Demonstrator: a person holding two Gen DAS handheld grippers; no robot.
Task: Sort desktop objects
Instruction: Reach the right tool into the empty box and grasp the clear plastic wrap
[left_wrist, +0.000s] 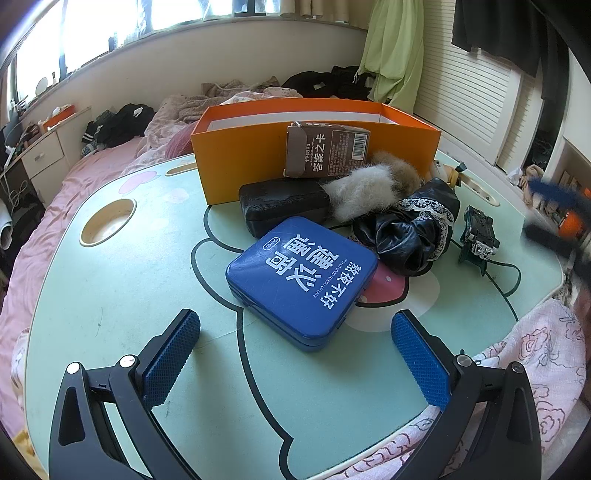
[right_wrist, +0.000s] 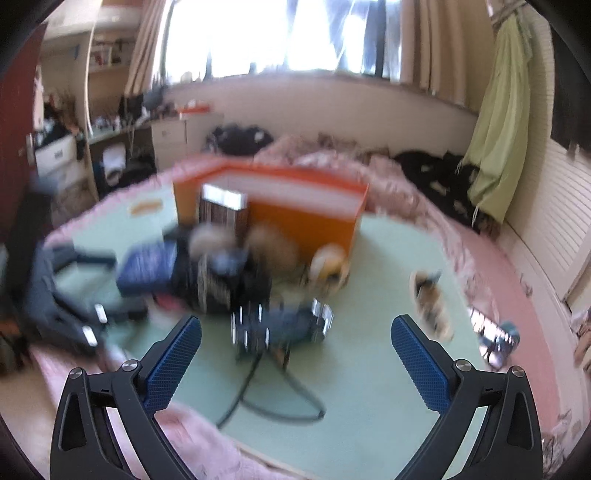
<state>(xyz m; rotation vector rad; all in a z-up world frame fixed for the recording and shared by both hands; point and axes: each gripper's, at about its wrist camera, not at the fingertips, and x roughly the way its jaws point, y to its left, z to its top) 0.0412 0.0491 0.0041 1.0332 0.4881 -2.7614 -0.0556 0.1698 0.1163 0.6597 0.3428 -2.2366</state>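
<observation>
Clutter sits mid-table (left_wrist: 110, 295) before the orange box (left_wrist: 236, 162): blue tin (left_wrist: 301, 280) nearest my left gripper (left_wrist: 295, 362), black case (left_wrist: 282, 206) behind it. I see my right gripper (right_wrist: 295, 362) only in the blurred right view, over bare green surface. Both jaws gape wide, holding nothing.

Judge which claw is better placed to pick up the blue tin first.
Left. The left claw is open with the blue tin lying just ahead between its pads. The right claw, also open, faces the green circuit board instead; its view is motion-blurred.
</observation>
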